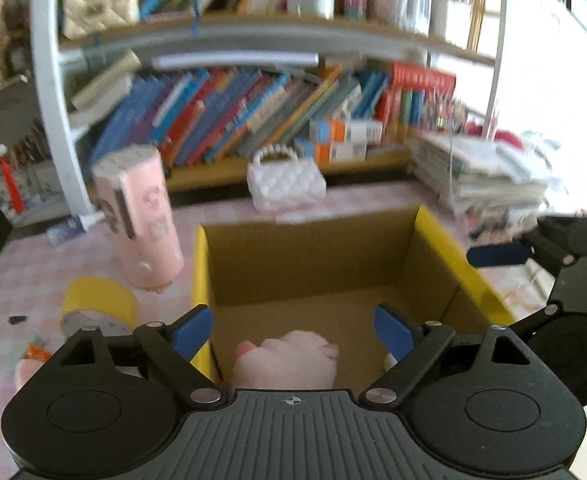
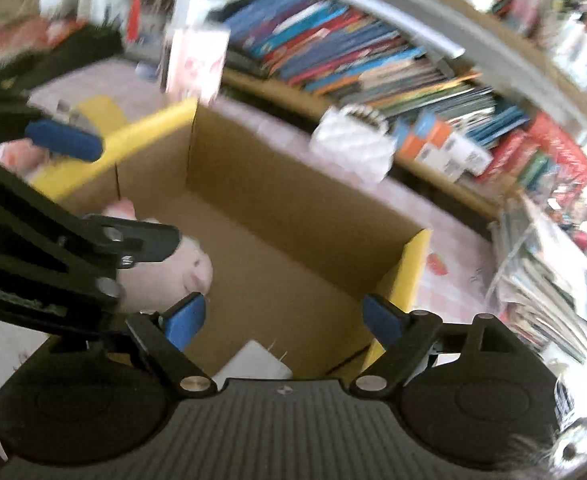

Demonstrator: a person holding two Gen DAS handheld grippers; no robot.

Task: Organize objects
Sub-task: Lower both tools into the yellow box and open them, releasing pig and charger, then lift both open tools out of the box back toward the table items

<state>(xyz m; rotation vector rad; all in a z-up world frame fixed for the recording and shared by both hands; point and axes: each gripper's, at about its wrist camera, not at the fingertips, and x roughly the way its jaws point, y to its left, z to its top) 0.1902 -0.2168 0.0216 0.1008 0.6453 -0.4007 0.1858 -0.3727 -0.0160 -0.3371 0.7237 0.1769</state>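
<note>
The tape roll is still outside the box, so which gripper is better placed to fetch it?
Probably left: the yellow tape roll lies just beside the open left gripper, while the right gripper sits across the cardboard box.

Pink plush (image 1: pixel 289 362) half hidden; shelf books (image 1: pixel 233 116) blurred.

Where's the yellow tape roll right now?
In the left wrist view, the yellow tape roll lies on the pink checked tablecloth, outside the open cardboard box on its left, just in front of the pink cylindrical container.

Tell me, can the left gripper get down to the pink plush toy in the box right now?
Probably yes: the left gripper is open above the open-topped cardboard box, and the pink plush toy lies uncovered just below it.
</note>
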